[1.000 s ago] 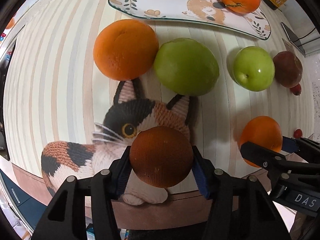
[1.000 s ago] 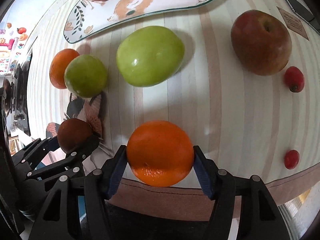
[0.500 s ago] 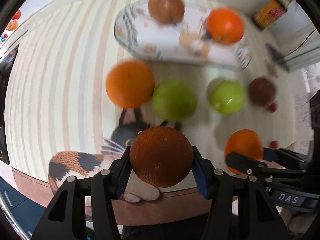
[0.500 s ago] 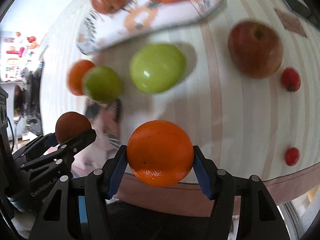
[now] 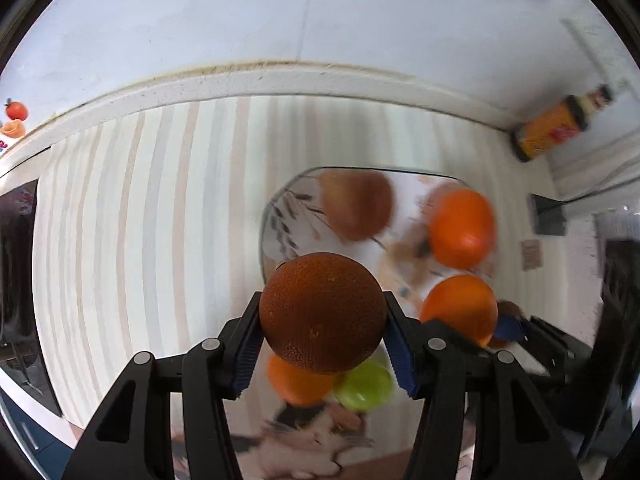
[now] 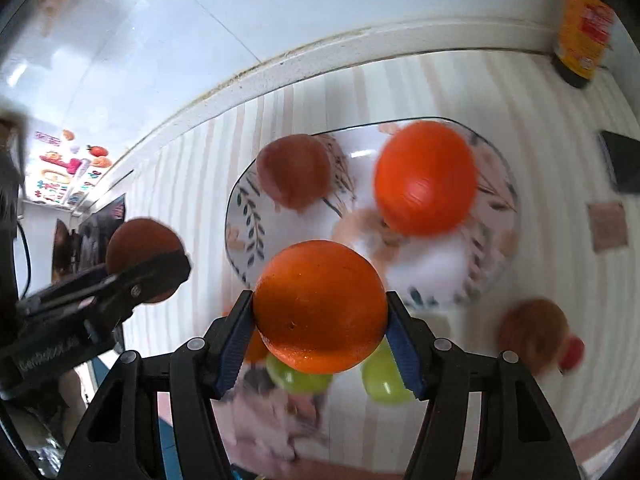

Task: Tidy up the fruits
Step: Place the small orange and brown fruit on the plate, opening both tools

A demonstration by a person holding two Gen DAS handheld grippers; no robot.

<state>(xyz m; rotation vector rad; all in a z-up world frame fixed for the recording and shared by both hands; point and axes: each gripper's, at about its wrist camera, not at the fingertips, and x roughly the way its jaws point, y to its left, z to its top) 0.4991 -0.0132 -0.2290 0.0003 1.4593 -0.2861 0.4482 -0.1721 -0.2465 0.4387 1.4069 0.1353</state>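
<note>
Both lifted since earlier: left gripper (image 5: 322,354) clamping dark brownish-orange round fruit (image 5: 322,312), right gripper (image 6: 320,350) clamping bright orange (image 6: 319,307). Lowering gently onto bare patches of leaf-patterned plate (image 6: 236,236).

A table covered by a pale striped cloth (image 5: 140,240) reaches back to a white wall ledge. On it sits a leaf-patterned plate (image 6: 244,216) holding a brownish-red apple (image 6: 294,170) and an orange (image 6: 426,178). Nearer the front edge lie two green fruits (image 6: 384,376), an orange (image 5: 298,384) and a cat-shaped knitted mat (image 5: 312,448). Toward the right sit a reddish apple (image 6: 534,334) with a small red fruit (image 6: 572,354) beside it, a dark flat object (image 6: 622,168) and a small brown card (image 6: 608,226). A yellow-labelled bottle (image 5: 554,130) lies in the far corner
</note>
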